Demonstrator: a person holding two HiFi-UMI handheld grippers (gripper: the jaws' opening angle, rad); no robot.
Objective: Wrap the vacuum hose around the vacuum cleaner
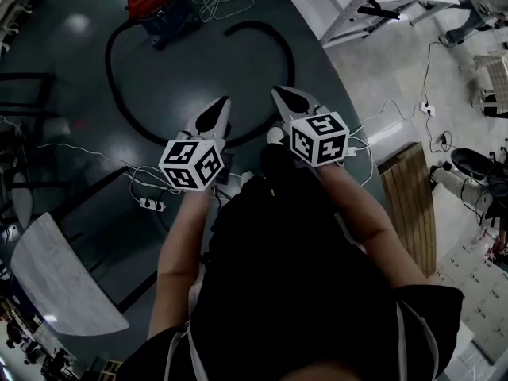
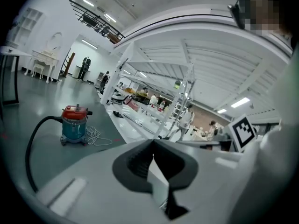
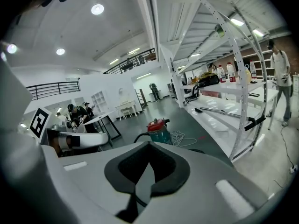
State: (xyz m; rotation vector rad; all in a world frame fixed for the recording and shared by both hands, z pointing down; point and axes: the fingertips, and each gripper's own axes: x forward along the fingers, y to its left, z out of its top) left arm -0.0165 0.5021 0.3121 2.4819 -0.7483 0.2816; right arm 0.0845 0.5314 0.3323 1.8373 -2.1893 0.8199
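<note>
View from the head camera, looking steeply down at a dark grey floor. I hold two grippers out in front of me. The left gripper [image 1: 216, 111] and the right gripper [image 1: 286, 100] both have their fingers closed together with nothing between them, which each gripper's own view confirms.

The vacuum cleaner [image 1: 159, 2], red on top and blue below, stands well ahead of me on the floor. Its black vacuum hose [image 1: 112, 78] leaves the machine and lies in one wide open loop. The near bend passes just beyond my fingertips, and the free end rests near the machine. None of it is wrapped yet.

As I judge it, these things could go wrong:

- With the fingers closed, I would only push the hose away, so they must open first.
- The hose looks stiff and springy. A loose turn could spring off the body, or the round hose could slip out of a light grip.
- A white power cord [image 1: 214, 2] lies in loose coils right beside the vacuum cleaner and could get trapped under the wrap.
- Pulling hard on the hose might drag or tip the machine.
- A power strip [image 1: 151, 205] and thin cables lie near my feet, where I could trip.
</note>
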